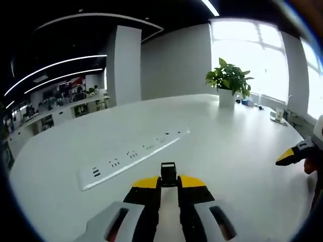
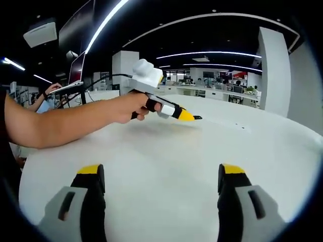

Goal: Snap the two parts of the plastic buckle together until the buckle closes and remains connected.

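Your white desk (image 1: 227, 151) carries a long power strip (image 1: 132, 156) and, far right, a potted plant (image 1: 229, 80). Your left claw (image 1: 168, 185) is clenched on a black buckle part (image 1: 168, 174), pinched at its tips above the desk. Your right claw (image 2: 160, 177) hangs released, jaws wide apart.

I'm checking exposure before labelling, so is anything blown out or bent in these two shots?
Left gripper view: the window behind the plant is blown out, and the power strip bows with the fisheye. Right gripper view: ceiling light strips glare, the room behind stays dim.
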`<action>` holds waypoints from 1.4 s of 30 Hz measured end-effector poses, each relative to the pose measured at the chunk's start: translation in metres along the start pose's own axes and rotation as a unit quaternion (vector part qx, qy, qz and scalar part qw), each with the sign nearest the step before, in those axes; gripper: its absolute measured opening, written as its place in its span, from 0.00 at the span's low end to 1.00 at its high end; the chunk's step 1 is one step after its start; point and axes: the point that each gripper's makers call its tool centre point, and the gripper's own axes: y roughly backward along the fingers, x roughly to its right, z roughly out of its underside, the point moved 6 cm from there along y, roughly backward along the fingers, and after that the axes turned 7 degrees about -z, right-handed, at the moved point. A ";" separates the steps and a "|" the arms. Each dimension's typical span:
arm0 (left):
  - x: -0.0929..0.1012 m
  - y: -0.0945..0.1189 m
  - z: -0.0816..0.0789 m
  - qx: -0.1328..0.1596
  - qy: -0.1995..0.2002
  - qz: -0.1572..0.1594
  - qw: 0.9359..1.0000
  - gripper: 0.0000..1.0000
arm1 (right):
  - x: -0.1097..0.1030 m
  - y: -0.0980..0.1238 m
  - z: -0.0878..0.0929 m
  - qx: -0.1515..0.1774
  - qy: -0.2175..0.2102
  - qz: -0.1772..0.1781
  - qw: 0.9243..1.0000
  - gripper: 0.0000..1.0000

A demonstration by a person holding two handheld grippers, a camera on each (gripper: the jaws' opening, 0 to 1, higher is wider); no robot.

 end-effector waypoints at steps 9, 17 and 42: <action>0.002 -0.008 0.004 -0.010 -0.007 0.004 1.000 0.11 | 0.001 0.001 -0.001 0.001 -0.001 0.000 1.000 0.93; 0.004 -0.011 0.009 -0.017 -0.012 0.007 1.000 0.11 | 0.001 -0.002 0.000 -0.002 0.001 -0.004 1.000 0.93; 0.006 -0.017 0.019 -0.038 -0.018 0.008 0.999 0.11 | 0.001 0.001 0.004 -0.004 -0.005 -0.003 1.000 0.92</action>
